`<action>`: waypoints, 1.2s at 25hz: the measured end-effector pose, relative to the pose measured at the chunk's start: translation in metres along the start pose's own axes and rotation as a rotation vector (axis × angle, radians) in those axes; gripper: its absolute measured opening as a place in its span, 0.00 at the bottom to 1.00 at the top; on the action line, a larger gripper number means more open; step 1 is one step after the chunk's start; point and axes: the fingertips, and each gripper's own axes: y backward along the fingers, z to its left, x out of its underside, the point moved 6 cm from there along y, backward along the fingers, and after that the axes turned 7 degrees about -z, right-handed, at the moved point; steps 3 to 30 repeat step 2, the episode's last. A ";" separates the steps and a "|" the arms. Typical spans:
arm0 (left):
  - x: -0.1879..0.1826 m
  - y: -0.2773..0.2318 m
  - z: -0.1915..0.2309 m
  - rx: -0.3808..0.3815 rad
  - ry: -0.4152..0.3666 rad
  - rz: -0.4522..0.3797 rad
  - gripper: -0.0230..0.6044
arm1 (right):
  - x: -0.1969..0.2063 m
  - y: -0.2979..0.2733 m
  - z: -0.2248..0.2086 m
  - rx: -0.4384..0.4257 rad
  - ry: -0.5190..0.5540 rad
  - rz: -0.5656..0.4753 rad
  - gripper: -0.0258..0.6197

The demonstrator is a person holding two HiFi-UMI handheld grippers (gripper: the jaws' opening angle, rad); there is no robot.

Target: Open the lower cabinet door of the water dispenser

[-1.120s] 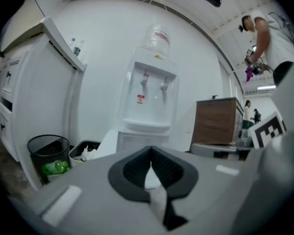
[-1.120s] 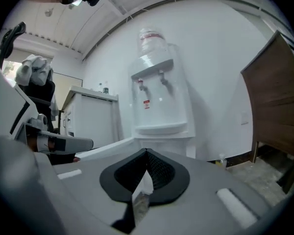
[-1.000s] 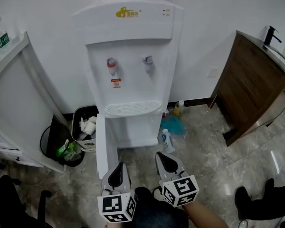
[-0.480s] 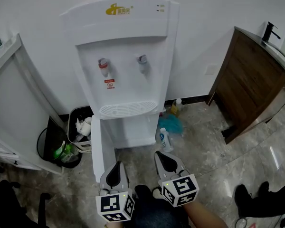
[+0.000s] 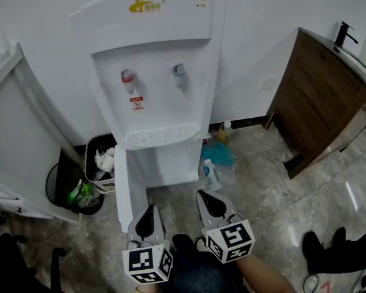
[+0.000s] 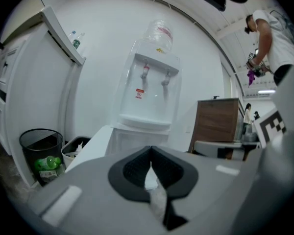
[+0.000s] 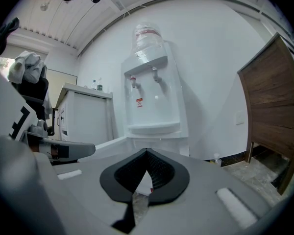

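Observation:
The white water dispenser (image 5: 152, 72) stands against the wall. Its lower cabinet door (image 5: 123, 188) is swung out toward me on the left side, and the cabinet opening (image 5: 171, 163) shows behind it. My left gripper (image 5: 147, 215) is low in front, just right of the door's free edge and apart from it; it is shut and holds nothing. My right gripper (image 5: 206, 200) hangs beside it, also shut and empty. The left gripper view shows the dispenser (image 6: 149, 92) and the door (image 6: 95, 143) past the closed gripper (image 6: 149, 168). The right gripper view shows the dispenser (image 7: 152, 97) beyond the right gripper (image 7: 146, 170).
A black bin (image 5: 70, 185) and a white bin of paper waste (image 5: 102, 160) stand left of the dispenser beside a white cabinet (image 5: 12, 139). A bottle (image 5: 210, 174) and a blue cloth (image 5: 222, 154) lie on the floor at its right. A wooden cabinet (image 5: 320, 96) stands further right.
The head view has drifted, so the dispenser sits a little further left and lower in the picture. Both grippers keep their places and stay shut. The door stays swung out.

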 end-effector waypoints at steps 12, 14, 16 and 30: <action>0.000 0.000 0.000 0.000 0.001 -0.001 0.05 | 0.000 0.000 0.001 -0.001 0.001 -0.002 0.04; 0.000 0.000 0.000 0.000 0.001 -0.001 0.05 | 0.000 0.000 0.001 -0.001 0.001 -0.002 0.04; 0.000 0.000 0.000 0.000 0.001 -0.001 0.05 | 0.000 0.000 0.001 -0.001 0.001 -0.002 0.04; 0.000 0.000 0.000 0.000 0.001 -0.001 0.05 | 0.000 0.000 0.001 -0.001 0.001 -0.002 0.04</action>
